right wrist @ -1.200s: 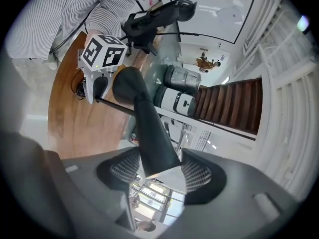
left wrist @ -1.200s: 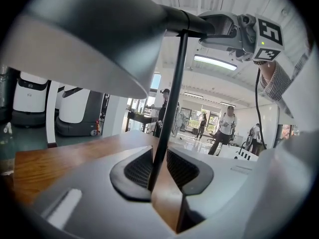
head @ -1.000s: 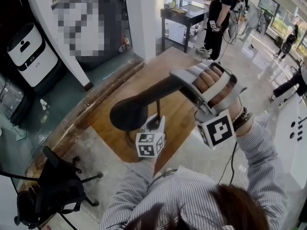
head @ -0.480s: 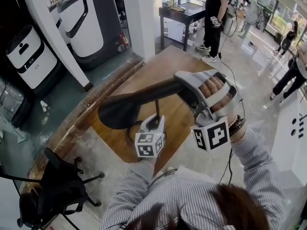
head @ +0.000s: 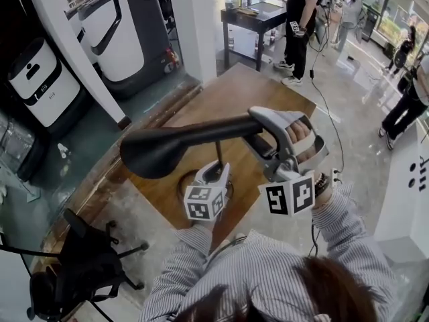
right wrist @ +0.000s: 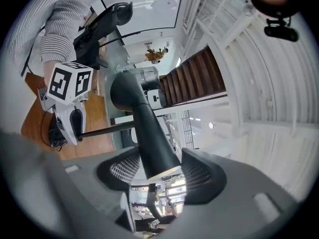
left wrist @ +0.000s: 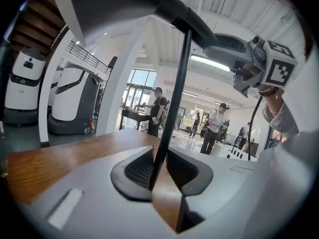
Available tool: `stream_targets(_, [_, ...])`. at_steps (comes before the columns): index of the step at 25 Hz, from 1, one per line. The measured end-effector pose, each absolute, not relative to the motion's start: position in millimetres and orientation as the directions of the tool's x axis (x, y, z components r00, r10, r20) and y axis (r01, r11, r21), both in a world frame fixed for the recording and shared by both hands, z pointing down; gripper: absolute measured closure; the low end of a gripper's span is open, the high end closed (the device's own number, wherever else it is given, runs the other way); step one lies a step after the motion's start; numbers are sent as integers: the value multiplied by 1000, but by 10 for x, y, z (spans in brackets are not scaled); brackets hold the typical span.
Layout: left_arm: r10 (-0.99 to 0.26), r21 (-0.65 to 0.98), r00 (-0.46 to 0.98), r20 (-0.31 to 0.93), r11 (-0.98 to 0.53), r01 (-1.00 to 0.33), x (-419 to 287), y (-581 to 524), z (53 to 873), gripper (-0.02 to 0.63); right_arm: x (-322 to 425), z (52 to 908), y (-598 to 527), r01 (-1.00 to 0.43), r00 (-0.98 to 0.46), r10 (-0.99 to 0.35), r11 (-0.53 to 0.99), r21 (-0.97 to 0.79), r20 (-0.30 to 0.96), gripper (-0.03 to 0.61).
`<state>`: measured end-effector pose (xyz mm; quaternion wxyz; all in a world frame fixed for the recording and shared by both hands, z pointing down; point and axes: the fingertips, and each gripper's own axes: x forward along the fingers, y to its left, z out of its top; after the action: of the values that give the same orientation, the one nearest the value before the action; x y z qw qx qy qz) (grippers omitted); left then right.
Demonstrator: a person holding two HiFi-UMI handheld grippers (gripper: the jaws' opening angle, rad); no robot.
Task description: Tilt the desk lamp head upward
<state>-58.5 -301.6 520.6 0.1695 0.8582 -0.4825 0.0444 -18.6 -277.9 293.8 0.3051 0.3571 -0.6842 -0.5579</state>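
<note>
A black desk lamp stands on a wooden table (head: 268,89). Its long head (head: 157,151) reaches left from a thin upright stem (head: 219,154). In the head view my left gripper (head: 213,174) is low on the stem, and the left gripper view shows the stem (left wrist: 172,108) pinched between its pads (left wrist: 137,171). My right gripper (head: 260,138) is shut on the rear neck of the head, and the right gripper view shows that tapering neck (right wrist: 149,138) between its pads. The left gripper (right wrist: 70,113) on the stem (right wrist: 109,129) also appears there.
White robots (head: 40,79) stand at the back left beyond a slanted white pillar (head: 77,52). A black office chair (head: 80,260) sits at the lower left. Behind the wooden table are a dark table (head: 258,19) and several standing people (head: 301,19). A cable (head: 328,113) trails across the floor.
The lamp head's wide end has swung left and come nearer the camera. My right gripper has moved down with the neck. The left gripper has stayed on the stem.
</note>
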Motion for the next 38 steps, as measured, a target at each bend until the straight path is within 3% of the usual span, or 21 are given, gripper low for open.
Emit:
stream_targets(13, [-798,257,559,226,-505,-824,-592,-3004,5205,531,-156,3150,-2761,-487,-544,-838,276,829,-41,328])
stream_targets(19, [-799,256,558,223,-504,-825,-576,-3004,5203,531,-144,3288,-2733,-629,-576,-815,392,671,-65,333])
stream_targets(38, [-814,197,537,222,-502,-842,-553,-3039,5201,532,-301,3508,-2741,-744,-643,-758,588,317,-105,356])
